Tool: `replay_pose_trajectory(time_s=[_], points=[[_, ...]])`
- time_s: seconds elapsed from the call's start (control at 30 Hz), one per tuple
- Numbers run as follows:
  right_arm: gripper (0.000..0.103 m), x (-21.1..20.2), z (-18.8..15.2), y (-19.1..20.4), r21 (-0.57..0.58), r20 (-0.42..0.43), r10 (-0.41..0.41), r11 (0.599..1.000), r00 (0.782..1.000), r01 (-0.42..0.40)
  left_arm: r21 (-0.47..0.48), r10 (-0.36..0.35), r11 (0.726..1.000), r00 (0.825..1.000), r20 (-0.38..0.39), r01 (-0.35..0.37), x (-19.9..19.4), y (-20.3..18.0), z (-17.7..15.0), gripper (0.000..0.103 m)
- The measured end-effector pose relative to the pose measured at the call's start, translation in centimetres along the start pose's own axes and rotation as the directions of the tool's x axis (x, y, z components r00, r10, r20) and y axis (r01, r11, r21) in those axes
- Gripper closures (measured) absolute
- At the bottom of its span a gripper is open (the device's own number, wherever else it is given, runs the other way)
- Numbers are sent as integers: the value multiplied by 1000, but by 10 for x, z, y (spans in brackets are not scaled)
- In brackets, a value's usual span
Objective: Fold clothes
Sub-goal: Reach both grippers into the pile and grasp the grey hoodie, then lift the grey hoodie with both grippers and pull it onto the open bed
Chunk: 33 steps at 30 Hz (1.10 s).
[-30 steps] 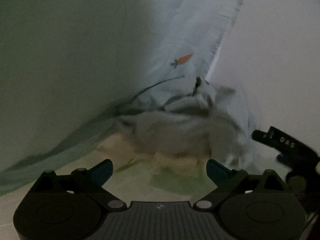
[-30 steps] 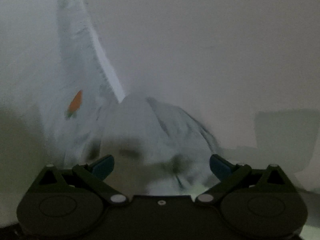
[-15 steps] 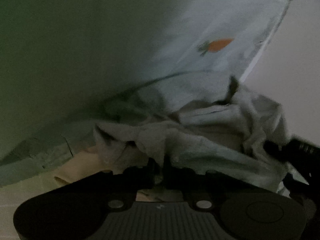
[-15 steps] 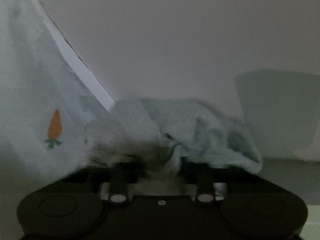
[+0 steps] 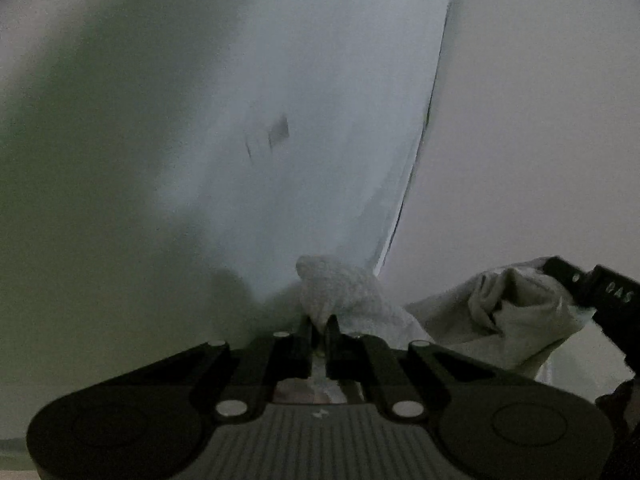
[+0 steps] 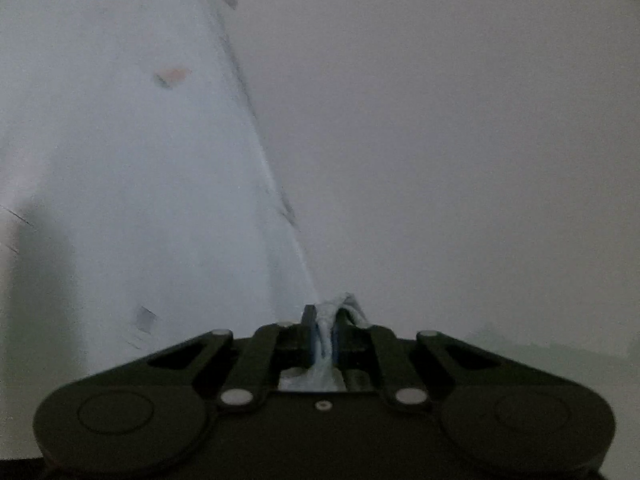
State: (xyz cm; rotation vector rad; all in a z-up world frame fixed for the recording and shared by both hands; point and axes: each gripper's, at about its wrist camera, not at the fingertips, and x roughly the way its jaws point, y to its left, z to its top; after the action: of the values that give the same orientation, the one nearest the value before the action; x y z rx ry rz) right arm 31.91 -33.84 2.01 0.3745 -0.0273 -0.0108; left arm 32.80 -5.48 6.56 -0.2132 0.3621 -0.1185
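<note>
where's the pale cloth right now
The pale cloth is pinched in the left hand-held gripper at bottom centre of the left wrist view, its other bunch held by the right hand-held gripper at lower right.

— What's the right gripper [image 6: 325,332] got there?
— A bunched bit of pale cloth [image 6: 334,312], pinched tight between its fingers.
— And behind it?
— A light sheet [image 6: 140,184] with a blurred orange mark [image 6: 172,76], beside a plain wall [image 6: 460,140].

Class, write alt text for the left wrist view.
The left gripper is shut on a bunch of pale cloth. At right, the right gripper holds another part of it; behind, a light printed sheet meets a plain wall.
</note>
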Motion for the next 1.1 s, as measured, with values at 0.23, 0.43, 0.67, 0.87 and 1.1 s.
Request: replay_pose_trajectory(time_s=[0.23, 0.43, 0.67, 0.87, 1.1], points=[[95, -117, 32, 44, 64, -21, 180, 982, 984, -178, 19, 70, 997, 985, 156, -74, -174, 13, 14, 98], [93, -199, -25, 75, 97, -282, 280, 960, 918, -263, -15, 296, 955, 955, -4, -296, -285, 77, -50, 98], [43, -241, -149, 75, -32, -728, 97, 984, 678, -176, -80, 498, 800, 733, -464, -594, -344, 165, -175, 90], [25, -233, -167, 61, -36, -731, 10, 998, 682, -53, -78, 482, 804, 723, -495, -590, -333, 169, -178, 65], [10, -210, -158, 32, -76, -695, -84, 996, 714, 44, -32, 364, 896, 776, -515, -442, -260, 150, -178, 41]])
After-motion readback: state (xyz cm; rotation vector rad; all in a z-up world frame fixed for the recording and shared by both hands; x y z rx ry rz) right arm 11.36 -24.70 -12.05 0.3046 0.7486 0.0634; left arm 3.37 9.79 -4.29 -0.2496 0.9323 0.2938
